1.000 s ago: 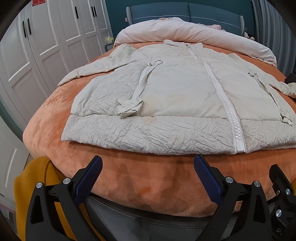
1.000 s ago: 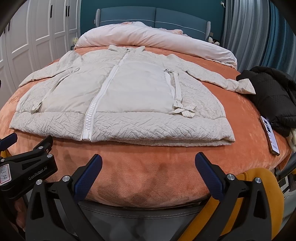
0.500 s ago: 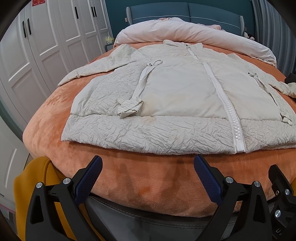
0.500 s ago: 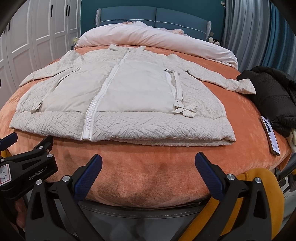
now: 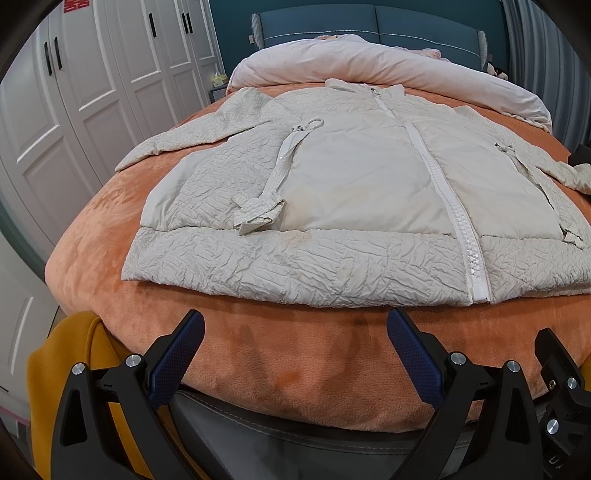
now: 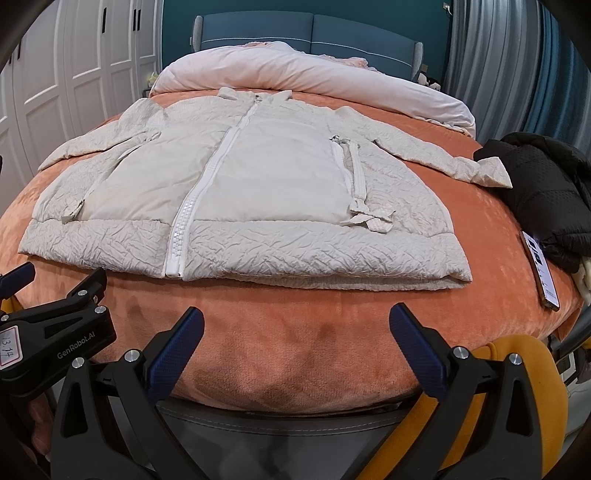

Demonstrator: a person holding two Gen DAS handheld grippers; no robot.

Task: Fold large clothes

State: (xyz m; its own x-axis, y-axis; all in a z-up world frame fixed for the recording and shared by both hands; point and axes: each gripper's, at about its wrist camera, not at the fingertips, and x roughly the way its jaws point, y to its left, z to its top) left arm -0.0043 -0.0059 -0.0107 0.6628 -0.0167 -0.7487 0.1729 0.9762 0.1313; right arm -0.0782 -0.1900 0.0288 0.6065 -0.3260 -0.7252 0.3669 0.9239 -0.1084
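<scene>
Cream jacket [image 5: 354, 192] flat, zipped, on orange bed [image 5: 295, 354] | our left gripper [image 5: 295, 354] and right gripper [image 6: 295, 354] spread, empty, short of hem | right view only: black coat [image 6: 546, 192], phone [image 6: 541, 267] | left view only: red wardrobe sticker [image 5: 75, 5]

Jacket [image 5: 354, 192]: cream cloth, smooth matt centre panels, crinkled hem and sleeves, white plastic zip [image 5: 458, 221]. Bedcover [image 6: 303, 332]: orange plush fleece. Gripper fingers [image 6: 177, 350]: black matt plastic, blue textured pads, shiny metal screws.
</scene>
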